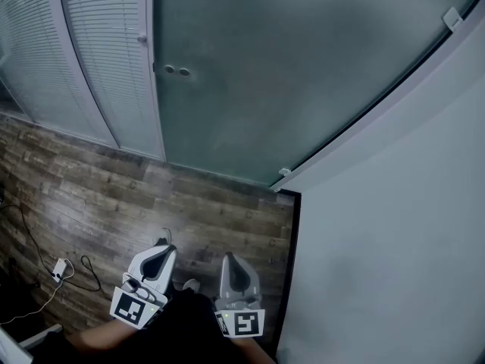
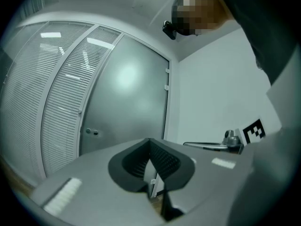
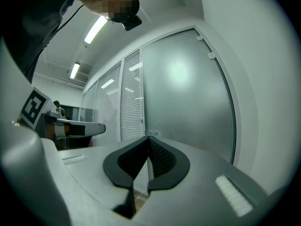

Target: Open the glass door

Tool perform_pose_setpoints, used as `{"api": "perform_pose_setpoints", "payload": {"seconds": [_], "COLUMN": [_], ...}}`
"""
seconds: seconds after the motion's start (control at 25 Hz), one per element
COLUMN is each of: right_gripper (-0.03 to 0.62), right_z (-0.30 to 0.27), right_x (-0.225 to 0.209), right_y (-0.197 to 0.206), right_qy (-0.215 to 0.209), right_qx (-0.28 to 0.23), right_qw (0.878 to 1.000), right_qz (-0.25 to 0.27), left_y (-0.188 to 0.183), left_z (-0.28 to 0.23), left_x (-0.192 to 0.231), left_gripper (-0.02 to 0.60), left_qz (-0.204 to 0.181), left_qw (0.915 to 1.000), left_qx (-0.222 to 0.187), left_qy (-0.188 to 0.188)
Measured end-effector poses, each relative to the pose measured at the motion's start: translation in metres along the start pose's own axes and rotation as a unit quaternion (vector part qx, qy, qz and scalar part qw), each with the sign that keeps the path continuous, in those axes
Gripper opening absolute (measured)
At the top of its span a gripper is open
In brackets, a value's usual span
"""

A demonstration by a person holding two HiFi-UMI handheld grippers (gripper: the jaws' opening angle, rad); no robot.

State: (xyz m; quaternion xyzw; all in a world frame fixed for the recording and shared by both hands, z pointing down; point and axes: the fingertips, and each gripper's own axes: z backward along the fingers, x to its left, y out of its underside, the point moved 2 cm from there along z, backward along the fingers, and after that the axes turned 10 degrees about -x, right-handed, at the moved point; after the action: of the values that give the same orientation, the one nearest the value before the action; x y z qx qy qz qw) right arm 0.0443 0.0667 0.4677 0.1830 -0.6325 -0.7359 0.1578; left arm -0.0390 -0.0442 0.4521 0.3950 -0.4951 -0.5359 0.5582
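Left gripper point(image 1: 161, 243) and right gripper point(image 1: 229, 258) aim level at the glass door point(image 1: 288, 74), both closed, empty (only gripper views show ceiling lights point(image 3: 95, 29)).

Upper centre, the frosted glass door point(image 1: 303, 74) shows a cloudy, matt grey-green face with a soft sheen, and two small metal-looking discs point(image 1: 184, 72) near its left edge. At upper left, white blinds point(image 1: 98, 51) are finely ribbed. The floor point(image 1: 114, 196), lower left, is wood-look plank, rough-grained, weathered brown and faintly glossy. The wall point(image 1: 394, 241) at right is smooth matt white. At the bottom, the left gripper point(image 1: 161, 243) and right gripper point(image 1: 229, 258) have smooth matt grey plastic shells, with black, finely ribbed, rubbery-looking pads point(image 2: 165, 160).
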Motion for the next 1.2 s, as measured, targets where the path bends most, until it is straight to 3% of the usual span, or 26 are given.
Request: {"api": "perform_pose_setpoints", "payload": {"seconds": [0.32, 0.76, 0.92, 1.2], "right_gripper": [0.002, 0.002, 0.002, 0.002], "right_z": [-0.078, -0.173, -0.197, -0.230], "right_x": [0.007, 0.004, 0.015, 0.028], "right_y": [-0.004, 0.005, 0.010, 0.008], "right_qy": [-0.030, -0.019, -0.021, -0.003], "right_qx": [0.014, 0.045, 0.047, 0.052], "right_qw": [0.999, 0.999, 0.999, 0.998], "right_qz": [0.015, 0.010, 0.016, 0.028], "left_y": [-0.011, -0.016, -0.026, -0.028], "left_z": [-0.051, -0.084, -0.088, -0.093], "left_x": [0.049, 0.137, 0.169, 0.198], "left_gripper": [0.000, 0.000, 0.000, 0.000], "left_qz": [0.025, 0.057, 0.046, 0.066], "left_qw": [0.9997, 0.9980, 0.9981, 0.9974], "left_qx": [-0.007, 0.003, -0.022, -0.012], "left_qy": [-0.001, -0.026, -0.035, -0.028]}}
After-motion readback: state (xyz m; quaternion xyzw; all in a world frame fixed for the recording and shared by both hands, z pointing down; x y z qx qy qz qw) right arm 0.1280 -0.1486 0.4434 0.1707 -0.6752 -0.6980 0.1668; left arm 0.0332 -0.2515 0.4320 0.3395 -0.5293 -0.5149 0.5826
